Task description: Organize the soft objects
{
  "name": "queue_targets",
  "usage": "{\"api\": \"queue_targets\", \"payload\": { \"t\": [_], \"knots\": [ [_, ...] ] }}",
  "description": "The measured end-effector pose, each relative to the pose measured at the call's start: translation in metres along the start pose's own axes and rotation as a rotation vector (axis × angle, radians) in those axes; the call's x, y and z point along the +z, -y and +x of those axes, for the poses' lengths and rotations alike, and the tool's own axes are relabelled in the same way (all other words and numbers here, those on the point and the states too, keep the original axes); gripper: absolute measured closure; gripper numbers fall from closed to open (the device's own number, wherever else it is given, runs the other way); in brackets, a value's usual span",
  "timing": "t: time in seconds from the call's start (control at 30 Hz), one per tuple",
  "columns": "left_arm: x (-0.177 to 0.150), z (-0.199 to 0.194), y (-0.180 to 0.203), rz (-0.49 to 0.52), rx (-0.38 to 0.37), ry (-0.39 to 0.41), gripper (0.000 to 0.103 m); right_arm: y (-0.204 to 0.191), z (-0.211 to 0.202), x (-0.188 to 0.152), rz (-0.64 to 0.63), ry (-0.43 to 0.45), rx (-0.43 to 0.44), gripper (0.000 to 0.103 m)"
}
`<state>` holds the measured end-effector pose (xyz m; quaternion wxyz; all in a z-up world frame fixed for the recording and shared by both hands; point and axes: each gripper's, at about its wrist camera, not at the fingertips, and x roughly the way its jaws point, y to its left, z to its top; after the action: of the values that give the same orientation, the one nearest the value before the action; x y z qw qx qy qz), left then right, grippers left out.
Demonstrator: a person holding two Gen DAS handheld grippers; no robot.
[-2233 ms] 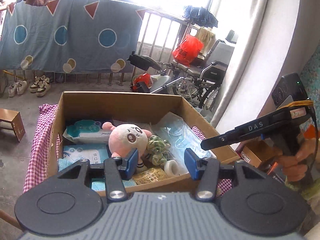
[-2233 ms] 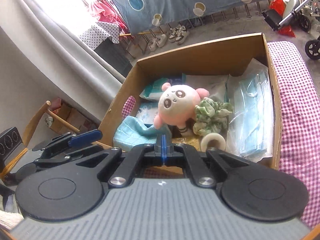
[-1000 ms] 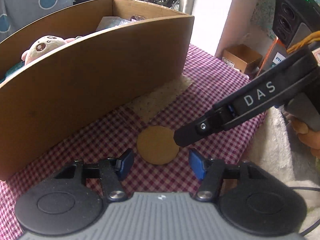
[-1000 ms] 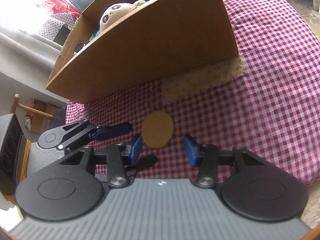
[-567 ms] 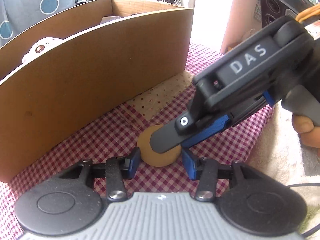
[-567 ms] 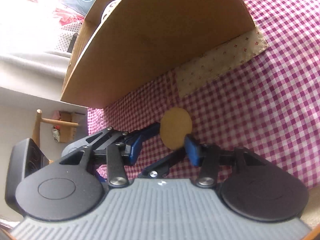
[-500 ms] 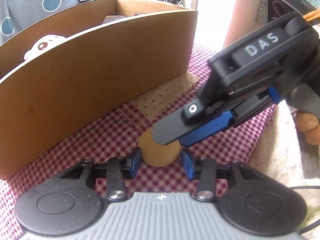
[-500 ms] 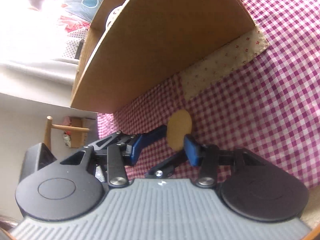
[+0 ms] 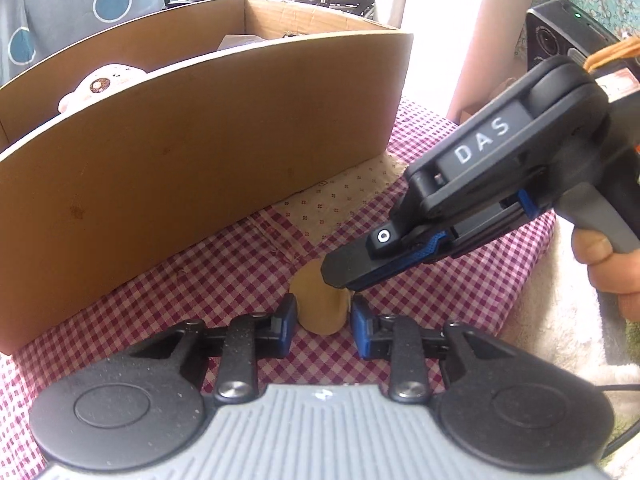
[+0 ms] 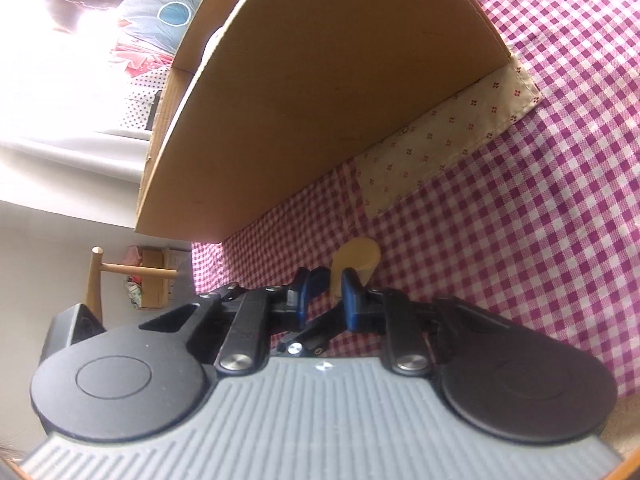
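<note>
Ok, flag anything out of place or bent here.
The tan disc lies outside the cardboard box on the checked cloth, buckled upward instead of flat. The left gripper and right gripper, whose jaws have just been closing, both pinch it.

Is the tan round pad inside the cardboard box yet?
No, the tan round pad sits on the checked cloth in front of the cardboard box.
</note>
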<state>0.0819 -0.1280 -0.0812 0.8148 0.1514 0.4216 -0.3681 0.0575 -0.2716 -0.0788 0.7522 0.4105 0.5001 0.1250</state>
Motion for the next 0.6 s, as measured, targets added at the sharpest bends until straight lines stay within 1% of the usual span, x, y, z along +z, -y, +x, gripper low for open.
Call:
{"api": "queue_targets", "payload": {
  "t": [0.07,0.13,0.2,0.3,0.37,0.47,0.53,0.6],
  "knots": [
    [0.001,-0.001,0.004,0.011,0.007,-0.001,0.072,0.000,0.007,-0.002,-0.010,0.003,-0.019,0.100],
    [0.001,-0.003,0.002,0.004,0.000,-0.002,0.073,-0.004,0.007,-0.005,-0.030,0.010,-0.008,0.103],
    [0.002,-0.008,-0.001,-0.013,-0.017,0.009,0.075,-0.013,0.002,-0.010,-0.071,0.018,0.018,0.103],
    [0.005,-0.021,-0.005,-0.030,-0.038,0.051,0.075,-0.030,-0.003,-0.014,-0.145,0.039,0.013,0.103],
    [0.006,-0.024,-0.006,-0.033,-0.037,0.061,0.075,-0.037,-0.005,-0.014,-0.172,0.050,0.001,0.103],
    [0.004,-0.013,-0.007,-0.043,-0.016,0.020,0.078,-0.032,0.000,-0.012,-0.145,0.034,0.002,0.103],
    [0.002,-0.004,-0.010,-0.072,-0.024,-0.010,0.079,-0.023,-0.002,-0.009,-0.105,0.015,0.021,0.103],
    [0.001,-0.005,-0.013,-0.088,-0.033,-0.005,0.080,-0.016,-0.003,-0.008,-0.069,0.015,0.027,0.101]
  ]
}}
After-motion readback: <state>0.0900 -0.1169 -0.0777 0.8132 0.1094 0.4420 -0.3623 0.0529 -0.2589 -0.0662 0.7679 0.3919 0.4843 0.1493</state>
